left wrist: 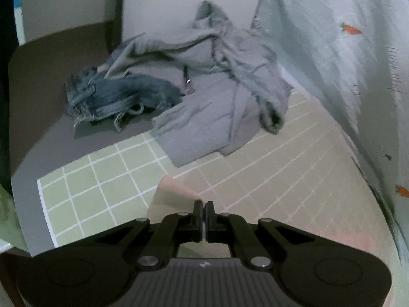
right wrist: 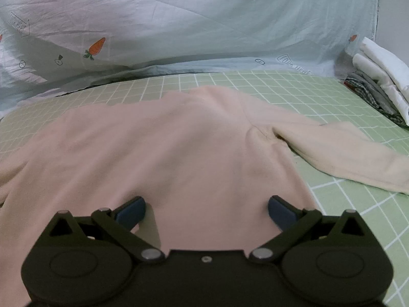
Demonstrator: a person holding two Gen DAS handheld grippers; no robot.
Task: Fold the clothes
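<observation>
Pink sweatshirt (right wrist: pixel 158 148) lies flat on the green grid mat (right wrist: pixel 345 204), its body smooth and spread wide, one paler sleeve (right wrist: pixel 340 151) stretched out to the right. A light blue carrot-print sheet (right wrist: pixel 179 20) rises just behind the mat's far edge, and bare mat shows between it and the garment. Right of the sleeve there is open mat up to a stack of folded clothes (right wrist: pixel 378 81) at the far corner. In the left wrist view a heap of grey clothes (left wrist: pixel 217 81) and jeans (left wrist: pixel 115 97) sits past the mat's end — well apart from the pink cloth. The right tongs (right wrist: pixel 206 211) stand wide apart over the hem, while the left tongs (left wrist: pixel 203 208) are pressed together on a pink fold (left wrist: pixel 176 192).
</observation>
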